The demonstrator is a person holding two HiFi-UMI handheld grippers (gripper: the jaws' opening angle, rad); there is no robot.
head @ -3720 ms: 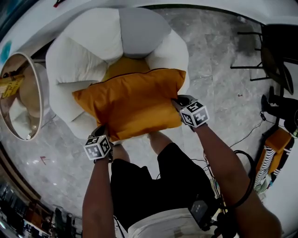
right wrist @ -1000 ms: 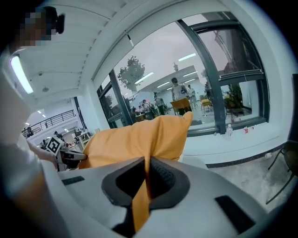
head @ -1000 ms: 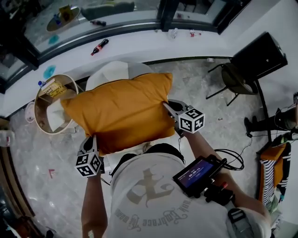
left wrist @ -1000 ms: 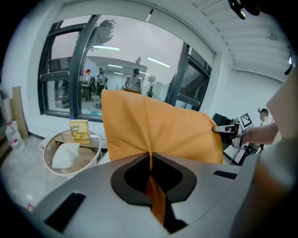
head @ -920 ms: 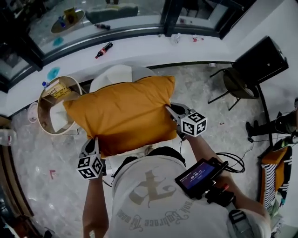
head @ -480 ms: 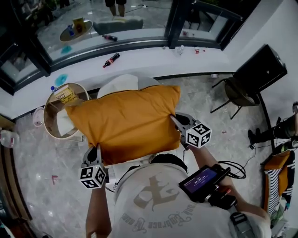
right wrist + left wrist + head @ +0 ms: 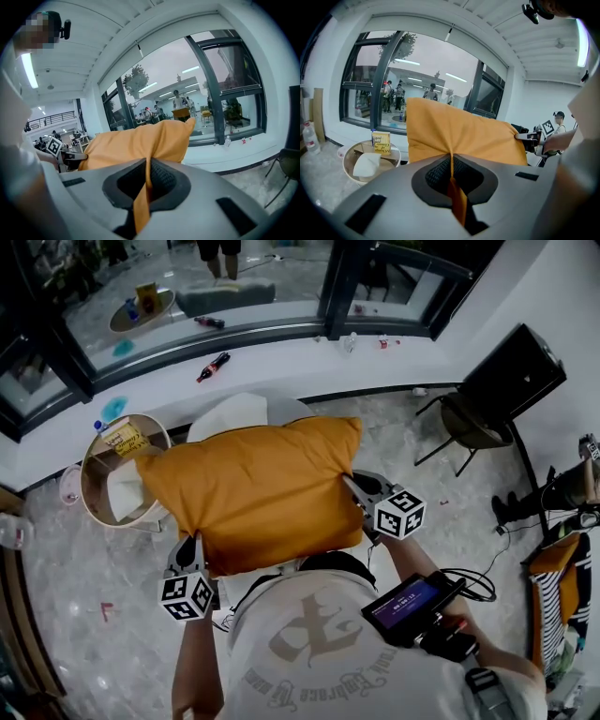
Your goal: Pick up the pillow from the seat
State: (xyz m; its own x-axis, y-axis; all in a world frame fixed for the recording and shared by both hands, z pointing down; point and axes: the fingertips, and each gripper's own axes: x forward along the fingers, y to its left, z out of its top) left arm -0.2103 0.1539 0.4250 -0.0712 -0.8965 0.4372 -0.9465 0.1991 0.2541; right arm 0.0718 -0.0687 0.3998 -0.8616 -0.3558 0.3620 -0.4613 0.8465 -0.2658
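The orange pillow (image 7: 253, 493) hangs in the air in front of the person, stretched flat between both grippers. My left gripper (image 7: 187, 554) is shut on the pillow's near-left corner. Orange fabric (image 7: 454, 197) is pinched between its jaws in the left gripper view. My right gripper (image 7: 359, 498) is shut on the pillow's right edge, and in the right gripper view a fold of the pillow (image 7: 143, 197) runs through the closed jaws. The white seat (image 7: 234, 413) shows only as a strip beyond the pillow's far edge; the rest is hidden beneath it.
A round side table (image 7: 117, 474) with a book and white cloth stands left of the seat. A white window ledge (image 7: 281, 348) with bottles runs behind. A dark chair (image 7: 469, 427) and a black speaker (image 7: 511, 371) stand at the right. Cables lie on the marble floor (image 7: 75, 559).
Both grippers have lifted the pillow up off the seat, and the person has stood up. In the last half second the pillow has barely moved.
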